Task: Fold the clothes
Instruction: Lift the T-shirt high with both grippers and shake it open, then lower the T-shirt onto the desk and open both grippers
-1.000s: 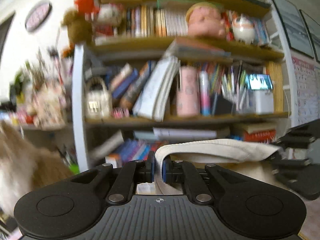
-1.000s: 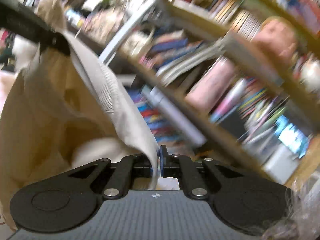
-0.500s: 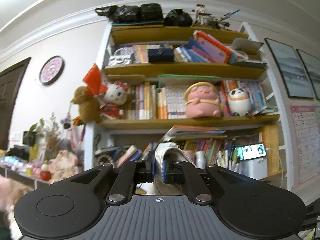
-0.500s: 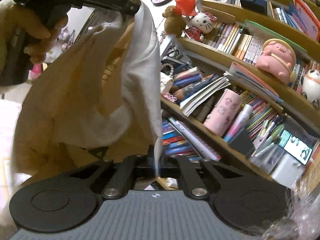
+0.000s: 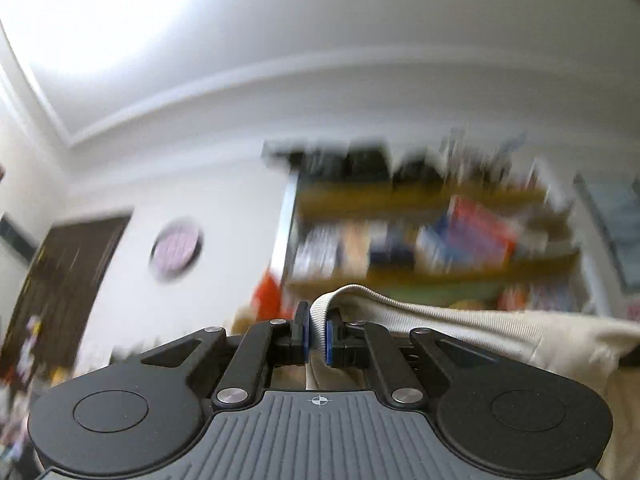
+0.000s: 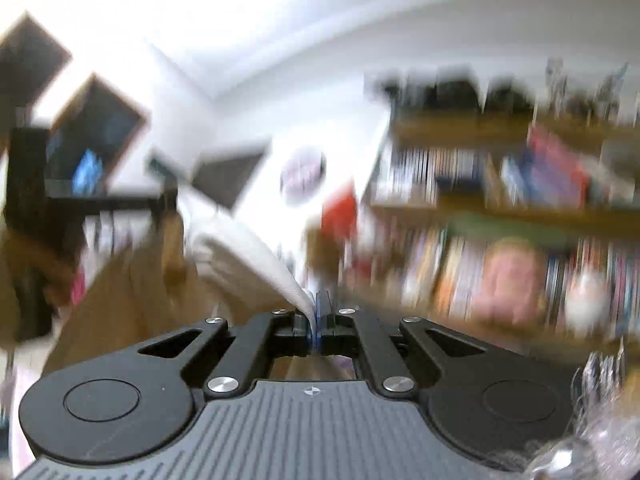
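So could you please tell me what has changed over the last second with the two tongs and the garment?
Both tongs, left and right, have swung upward: the bookshelf has dropped low in both views and the ceiling now fills the top. Nothing was released; each stays clamped on the cream garment's ribbed edge.

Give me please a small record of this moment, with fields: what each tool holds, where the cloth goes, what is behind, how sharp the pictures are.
left tool: shut on ribbed edge of cream garment
right tool: shut on the garment's thin edge
cloth: hangs between both tools, lifted
background: bookshelf, round wall clock, ceiling
sharpness: strong motion blur, both views
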`<control>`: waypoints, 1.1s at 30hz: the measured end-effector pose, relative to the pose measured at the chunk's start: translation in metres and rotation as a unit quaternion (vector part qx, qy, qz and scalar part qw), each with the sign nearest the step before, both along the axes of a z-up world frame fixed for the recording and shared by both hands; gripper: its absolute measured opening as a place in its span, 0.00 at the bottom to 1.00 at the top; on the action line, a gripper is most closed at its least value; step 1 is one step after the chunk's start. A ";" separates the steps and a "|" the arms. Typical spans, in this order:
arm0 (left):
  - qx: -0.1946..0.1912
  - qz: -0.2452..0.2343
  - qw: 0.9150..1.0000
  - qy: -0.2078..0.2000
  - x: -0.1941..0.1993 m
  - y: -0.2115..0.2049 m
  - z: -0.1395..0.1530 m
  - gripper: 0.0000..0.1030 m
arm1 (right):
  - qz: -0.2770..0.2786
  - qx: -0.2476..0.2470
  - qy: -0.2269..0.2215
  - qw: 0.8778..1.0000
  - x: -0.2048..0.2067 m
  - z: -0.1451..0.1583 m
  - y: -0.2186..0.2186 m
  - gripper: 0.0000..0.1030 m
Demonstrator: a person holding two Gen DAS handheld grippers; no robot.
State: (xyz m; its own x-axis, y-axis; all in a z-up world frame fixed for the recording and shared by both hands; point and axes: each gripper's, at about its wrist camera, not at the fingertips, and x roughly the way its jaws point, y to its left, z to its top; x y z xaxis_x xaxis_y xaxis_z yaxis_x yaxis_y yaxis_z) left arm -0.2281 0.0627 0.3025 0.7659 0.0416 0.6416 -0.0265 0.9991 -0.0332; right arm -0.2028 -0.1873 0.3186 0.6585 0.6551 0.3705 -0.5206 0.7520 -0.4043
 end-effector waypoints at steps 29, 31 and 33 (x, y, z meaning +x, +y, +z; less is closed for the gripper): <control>0.147 -0.208 0.766 0.591 0.298 -0.070 -0.253 0.65 | -0.329 -0.087 0.491 0.802 0.288 -0.255 -0.068 0.02; 0.159 -0.208 0.765 0.589 0.291 -0.062 -0.255 0.66 | -0.336 -0.089 0.492 0.798 0.302 -0.256 -0.070 0.02; 0.169 -0.198 0.761 0.594 0.287 -0.056 -0.263 0.66 | -0.348 -0.094 0.488 0.795 0.317 -0.259 -0.071 0.02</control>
State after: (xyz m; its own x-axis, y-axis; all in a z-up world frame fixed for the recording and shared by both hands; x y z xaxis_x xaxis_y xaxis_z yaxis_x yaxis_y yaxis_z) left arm 0.0586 0.0068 0.0392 0.7224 -0.3578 -0.5917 0.4693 0.8821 0.0397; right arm 0.1142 -0.2581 0.0600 0.7991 -0.0100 -0.6012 -0.1394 0.9695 -0.2014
